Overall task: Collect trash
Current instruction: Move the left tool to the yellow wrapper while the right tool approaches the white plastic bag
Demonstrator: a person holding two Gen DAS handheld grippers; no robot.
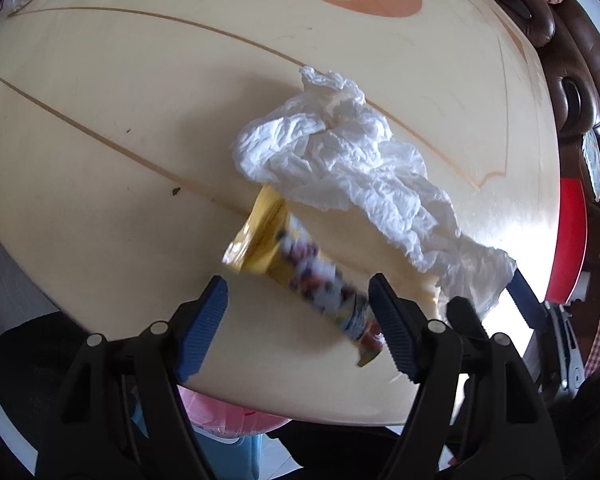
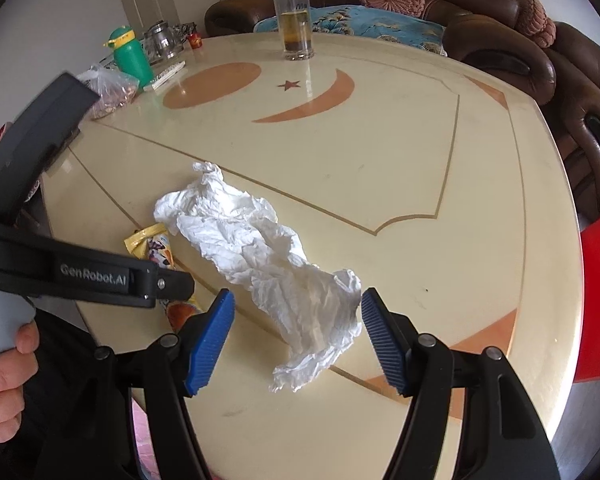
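left gripper (image 1: 298,312) released, wrapper (image 1: 300,268) between jaws | right gripper (image 2: 298,334) released around tissue (image 2: 260,256), lower centre | risk: thin tissue slips; wrapper slides off table (image 2: 380,160) edge

daylight, bright and diffuse; soft glare on the glossy table (image 2: 380,168). fisheye bending and dark vignette at all edges. the yellow wrapper (image 1: 300,268) is motion-blurred; overexposed white patch at lower right in the left view.
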